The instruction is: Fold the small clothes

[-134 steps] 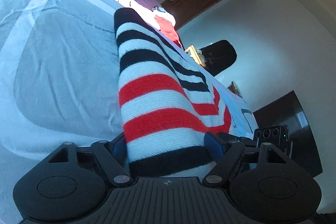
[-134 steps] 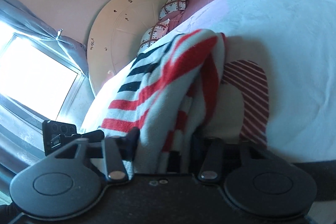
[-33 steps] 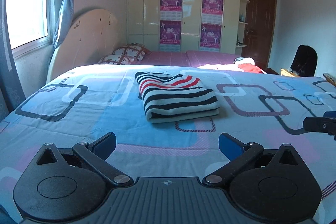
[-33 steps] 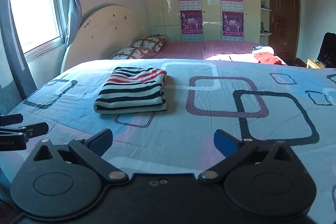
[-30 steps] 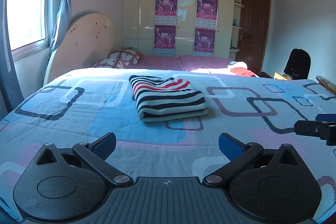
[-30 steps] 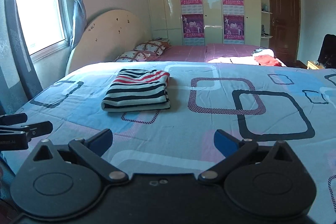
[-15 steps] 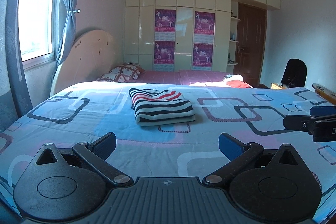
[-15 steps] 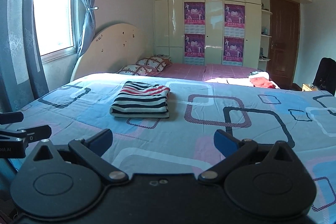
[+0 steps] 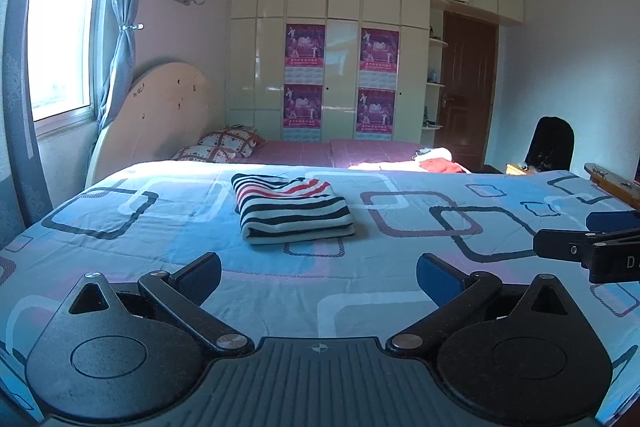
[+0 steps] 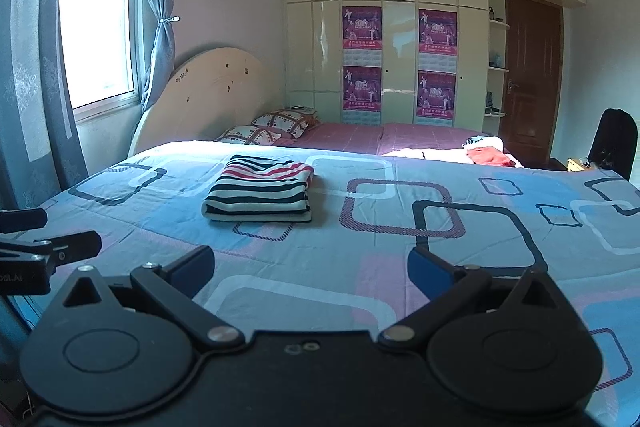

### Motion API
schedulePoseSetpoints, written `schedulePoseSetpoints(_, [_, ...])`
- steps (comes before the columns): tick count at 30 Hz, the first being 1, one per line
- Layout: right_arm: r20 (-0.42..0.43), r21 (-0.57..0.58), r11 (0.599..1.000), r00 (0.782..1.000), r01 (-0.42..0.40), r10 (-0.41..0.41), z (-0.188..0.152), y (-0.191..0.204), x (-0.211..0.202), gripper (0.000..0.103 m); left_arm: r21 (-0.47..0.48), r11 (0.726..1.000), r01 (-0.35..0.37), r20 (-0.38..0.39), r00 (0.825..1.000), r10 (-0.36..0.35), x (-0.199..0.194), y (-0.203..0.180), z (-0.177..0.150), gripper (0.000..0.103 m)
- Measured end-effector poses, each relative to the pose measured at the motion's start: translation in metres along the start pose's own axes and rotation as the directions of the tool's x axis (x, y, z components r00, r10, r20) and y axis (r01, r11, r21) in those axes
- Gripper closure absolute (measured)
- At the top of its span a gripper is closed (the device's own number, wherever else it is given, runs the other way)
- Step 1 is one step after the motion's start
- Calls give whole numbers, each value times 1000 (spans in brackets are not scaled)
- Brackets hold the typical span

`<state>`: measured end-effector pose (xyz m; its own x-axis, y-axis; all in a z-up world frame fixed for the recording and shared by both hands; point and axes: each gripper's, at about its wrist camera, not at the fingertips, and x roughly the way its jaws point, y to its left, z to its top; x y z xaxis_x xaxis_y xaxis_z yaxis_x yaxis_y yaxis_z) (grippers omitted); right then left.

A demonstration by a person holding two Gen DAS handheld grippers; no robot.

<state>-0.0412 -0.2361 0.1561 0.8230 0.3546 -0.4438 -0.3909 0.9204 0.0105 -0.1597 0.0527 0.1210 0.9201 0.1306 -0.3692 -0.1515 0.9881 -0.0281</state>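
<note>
1. Striped sweater (image 9: 294, 209): folded into a compact rectangle, flat on the bed (image 9: 120, 259), toward the headboard (image 9: 160, 115) side of the quilt, well short of the pillows (image 9: 224, 147). Edges roughly square; fold bulge faces the camera; red stripes on the top layer away from the headboard-side black ones.
2. Same sweater from the right wrist view (image 10: 260, 193): tidy stack, nothing on it, nothing touching it.
3. Left tongs (image 9: 318, 277): jaws spread wide, nothing between the blue pads, only quilt visible in the gap. Well apart from the sweater, on the side away from the headboard.
4. Right tongs (image 10: 310, 269): likewise wide apart and empty, well back from the sweater.
5. Each pair visible in the other's view: right tongs (image 9: 588, 247) at the far edge from the headboard, left tongs (image 10: 36, 251) at the headboard-side edge.
6. Progress judgement: fold of this item looks complete; no loose sleeve or hem showing.
7. Possibly left: red garment (image 10: 490, 155) and a white one lying near the door (image 10: 528, 75), far from the headboard. Cannot tell whether part of the task.
8. Likely end of this item's cycle.
</note>
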Motion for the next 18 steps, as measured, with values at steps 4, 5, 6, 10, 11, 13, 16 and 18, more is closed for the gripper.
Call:
schedulePoseSetpoints(4, [5, 2, 1000, 1000, 6, -6, 0, -1, 1, 1, 5, 1000, 5, 6, 1000, -5, 1, -1, 2, 0])
schedulePoseSetpoints(5, [7, 2, 1000, 1000, 7, -7, 0, 0, 1, 1, 7, 1000, 8, 6, 1000, -8, 2, -1, 3, 0])
schedulePoseSetpoints(6, [9, 1, 1000, 1000, 10, -10, 0, 1, 1, 1, 7, 1000, 8, 7, 1000, -8, 2, -2, 3, 0])
schedulePoseSetpoints(10, [13, 5, 1000, 1000, 16, -16, 0, 0, 1, 1, 13, 1000, 14, 8, 1000, -14, 4, -4, 3, 0])
schedulePoseSetpoints(11, [13, 6, 1000, 1000, 18, -18, 0, 0, 2, 1, 15, 1000, 15, 8, 1000, -15, 4, -3, 3, 0])
schedulePoseSetpoints(13, [13, 9, 1000, 1000, 19, -19, 0, 0, 2, 1, 15, 1000, 18, 7, 1000, -18, 4, -3, 3, 0])
schedulePoseSetpoints(16, [14, 9, 1000, 1000, 19, -19, -1, 0, 2, 1, 15, 1000, 19, 9, 1000, -19, 5, -3, 3, 0])
schedulePoseSetpoints(18, [15, 9, 1000, 1000, 17, -18, -1, 1, 2, 1, 9, 1000, 24, 8, 1000, -24, 5, -2, 4, 0])
